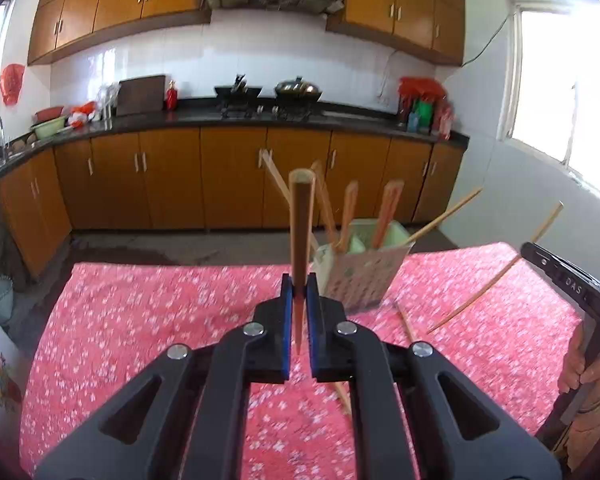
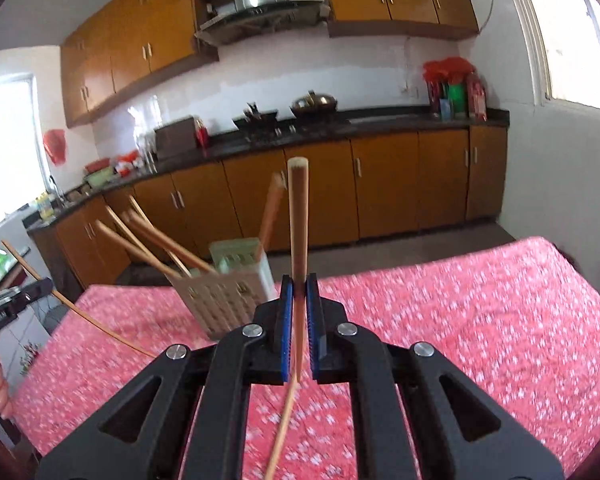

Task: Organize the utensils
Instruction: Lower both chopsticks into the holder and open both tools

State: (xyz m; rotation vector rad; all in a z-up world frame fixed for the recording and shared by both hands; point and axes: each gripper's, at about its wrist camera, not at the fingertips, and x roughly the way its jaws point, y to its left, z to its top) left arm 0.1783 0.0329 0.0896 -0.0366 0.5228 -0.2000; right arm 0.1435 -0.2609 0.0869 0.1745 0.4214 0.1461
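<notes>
My left gripper (image 1: 299, 285) is shut on a wooden chopstick (image 1: 301, 224) that stands up and forward from its blue pads. My right gripper (image 2: 299, 286) is shut on another wooden chopstick (image 2: 298, 216), also upright. Both hang above the table with the red flowered cloth (image 1: 160, 320). A pale perforated utensil holder (image 1: 360, 276) stands on the cloth ahead, slightly right of my left gripper, with several chopsticks leaning in it. The right wrist view puts the utensil holder (image 2: 228, 292) ahead and to the left. At the left wrist view's right edge, the right gripper's chopstick (image 1: 496, 276) slants.
A loose chopstick (image 1: 407, 326) lies on the cloth near the holder, another (image 2: 284, 428) under my right gripper. A hand (image 1: 580, 364) grips the right tool. The far table edge (image 1: 188, 266) drops to the floor. Kitchen cabinets and a counter (image 1: 260, 120) with pans stand behind.
</notes>
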